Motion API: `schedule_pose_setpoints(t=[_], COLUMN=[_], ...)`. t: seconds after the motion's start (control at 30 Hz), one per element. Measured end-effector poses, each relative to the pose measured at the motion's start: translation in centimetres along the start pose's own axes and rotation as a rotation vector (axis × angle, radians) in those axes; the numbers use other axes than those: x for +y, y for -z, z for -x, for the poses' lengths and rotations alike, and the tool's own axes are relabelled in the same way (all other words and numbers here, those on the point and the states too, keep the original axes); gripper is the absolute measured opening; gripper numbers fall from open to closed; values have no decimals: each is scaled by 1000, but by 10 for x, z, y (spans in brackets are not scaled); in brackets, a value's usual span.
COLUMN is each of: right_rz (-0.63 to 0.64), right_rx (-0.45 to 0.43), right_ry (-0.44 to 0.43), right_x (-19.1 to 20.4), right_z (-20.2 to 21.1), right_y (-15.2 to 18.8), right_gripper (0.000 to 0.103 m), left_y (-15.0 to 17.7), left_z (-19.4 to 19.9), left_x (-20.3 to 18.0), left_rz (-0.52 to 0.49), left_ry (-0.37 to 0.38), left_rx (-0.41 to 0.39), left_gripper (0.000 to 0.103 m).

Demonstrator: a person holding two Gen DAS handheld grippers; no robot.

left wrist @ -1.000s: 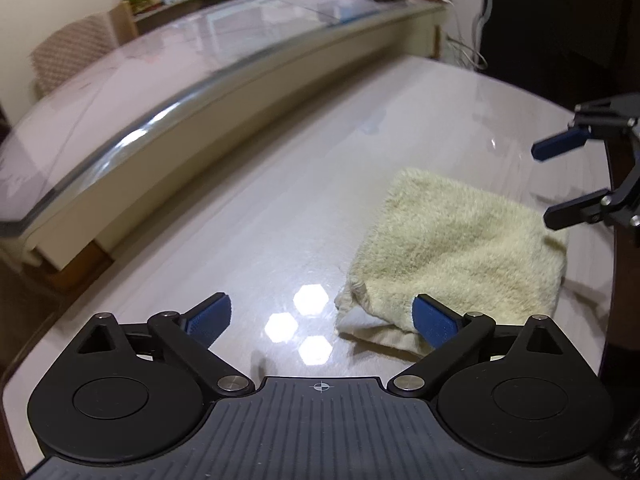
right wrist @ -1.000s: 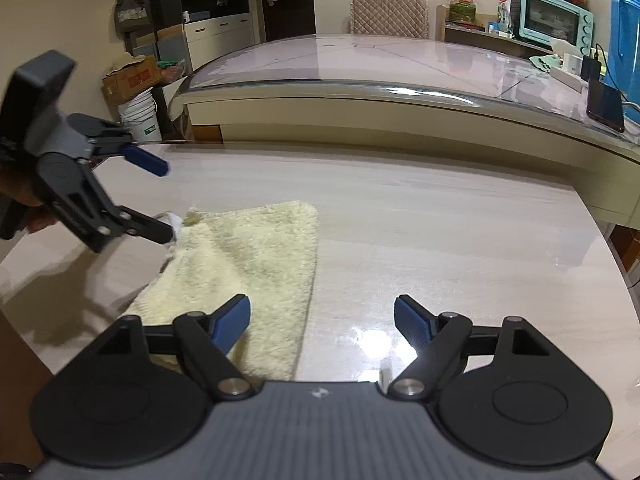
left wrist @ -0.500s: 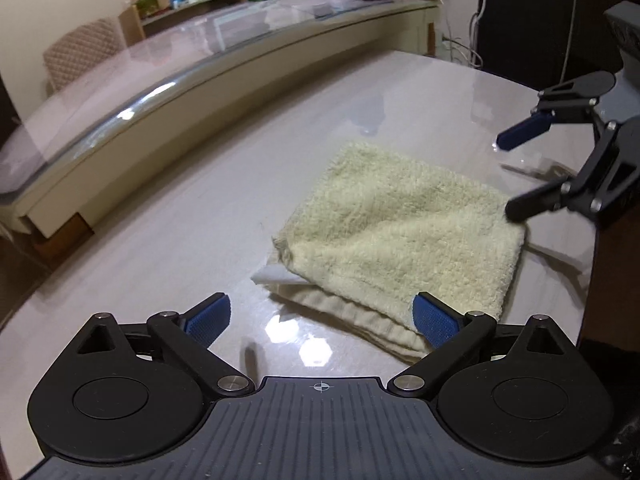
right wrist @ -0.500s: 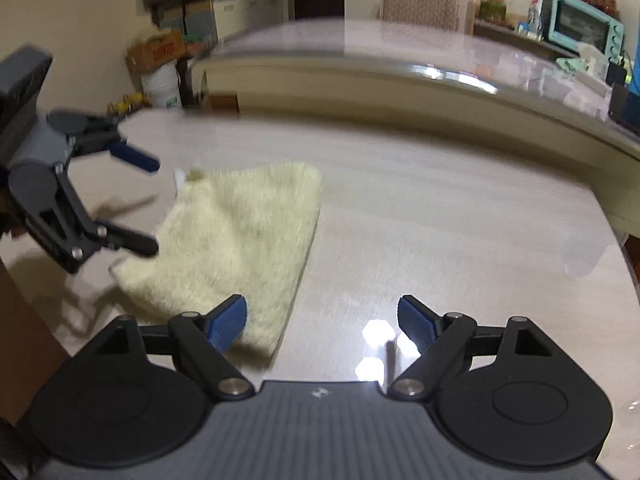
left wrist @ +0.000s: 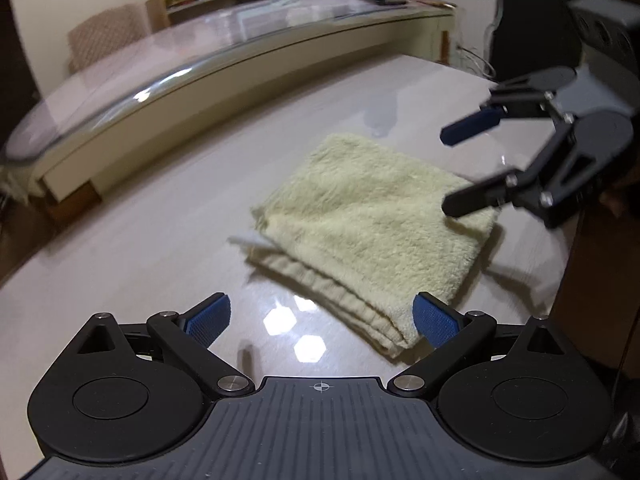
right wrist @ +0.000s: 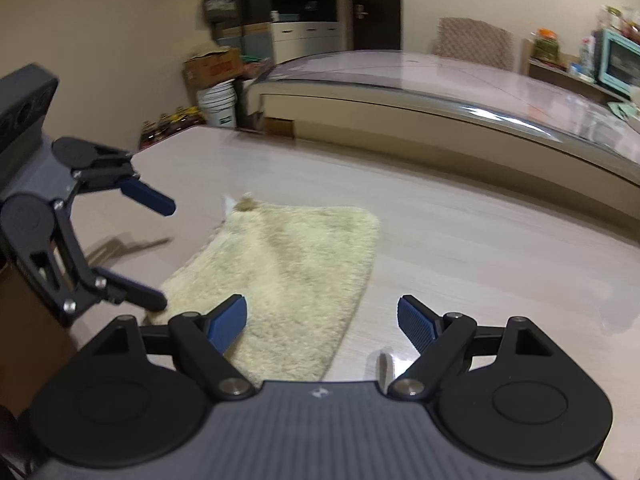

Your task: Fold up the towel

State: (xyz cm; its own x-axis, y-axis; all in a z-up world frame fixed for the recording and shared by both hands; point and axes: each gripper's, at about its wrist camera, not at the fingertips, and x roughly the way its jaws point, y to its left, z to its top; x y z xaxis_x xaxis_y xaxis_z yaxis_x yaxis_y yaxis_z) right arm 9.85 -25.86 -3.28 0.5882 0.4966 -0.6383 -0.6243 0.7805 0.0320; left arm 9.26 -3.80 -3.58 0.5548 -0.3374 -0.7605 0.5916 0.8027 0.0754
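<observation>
A pale yellow towel (left wrist: 372,232) (right wrist: 288,272) lies folded in layers on the light wood-grain table (left wrist: 160,220) (right wrist: 480,240). A small white tag sticks out at one corner. My left gripper (left wrist: 322,318) (right wrist: 165,256) is open, hovering just before the towel's layered edge, with its right pad by the near corner. My right gripper (right wrist: 322,318) (left wrist: 445,172) is open too, and its left pad is over the towel's near edge. In the left wrist view its lower finger hangs over the towel's far right corner. Nothing is gripped.
A long glass-topped counter (left wrist: 200,60) (right wrist: 440,92) runs behind the table, with a padded chair (left wrist: 108,36) beyond it. A teal toaster oven (right wrist: 618,60), a white bucket (right wrist: 218,104) and a cardboard box (right wrist: 212,64) stand by the walls. The table edge (left wrist: 568,264) is near the towel.
The left gripper has slid sideways, so the towel now sits centred before it, and the right gripper looms closer. The right gripper has rolled and dipped slightly. Both stay open and the towel lies still.
</observation>
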Motion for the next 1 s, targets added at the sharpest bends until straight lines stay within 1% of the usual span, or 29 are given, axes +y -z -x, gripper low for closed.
schedule_pose_setpoints(t=[0.07, 0.13, 0.2, 0.27, 0.33, 0.43, 0.47, 0.53, 0.6, 0.7, 0.83, 0.9, 1.0], right_rz=[48, 67, 27, -2, 28, 57, 61, 48, 38, 56, 72, 43, -8], right_rx=[22, 27, 1, -17, -1, 9, 5, -32, -51, -34, 23, 7, -29], right_ry=[11, 10, 3, 1, 20, 17, 19, 39, 71, 124, 125, 124, 114], right_x=[5, 4, -3, -10, -12, -16, -19, -26, -35, -46, -57, -60, -61], right_z=[-6, -10, -9, -9, -19, -28, -30, -26, -27, -40, -57, -50, -29], right_y=[1, 3, -1, -5, -8, -10, -11, -17, -24, -29, -29, -31, -33], right_gripper=[85, 86, 86, 88, 89, 89, 88, 89, 89, 89, 93, 92, 93], left_y=[2, 3, 2, 1, 0, 1, 2, 2, 2, 2, 4, 4, 2], left_z=[0, -1, -2, -3, -3, -4, -4, -4, -3, -4, -5, -3, 6], left_x=[2, 3, 2, 1, 1, 0, 1, 2, 3, 4, 5, 4, 0], left_rz=[21, 35, 40, 38, 38, 47, 56, 72, 82, 94, 115, 120, 134], left_ry=[0, -4, -9, -15, -19, -20, -18, -16, -14, -9, -6, -11, -32], left_rx=[0, -1, 3, 3, 3, 0, 0, 1, 0, 0, -1, -5, -22], left_gripper=[101, 102, 102, 103, 103, 103, 103, 103, 103, 103, 103, 103, 103])
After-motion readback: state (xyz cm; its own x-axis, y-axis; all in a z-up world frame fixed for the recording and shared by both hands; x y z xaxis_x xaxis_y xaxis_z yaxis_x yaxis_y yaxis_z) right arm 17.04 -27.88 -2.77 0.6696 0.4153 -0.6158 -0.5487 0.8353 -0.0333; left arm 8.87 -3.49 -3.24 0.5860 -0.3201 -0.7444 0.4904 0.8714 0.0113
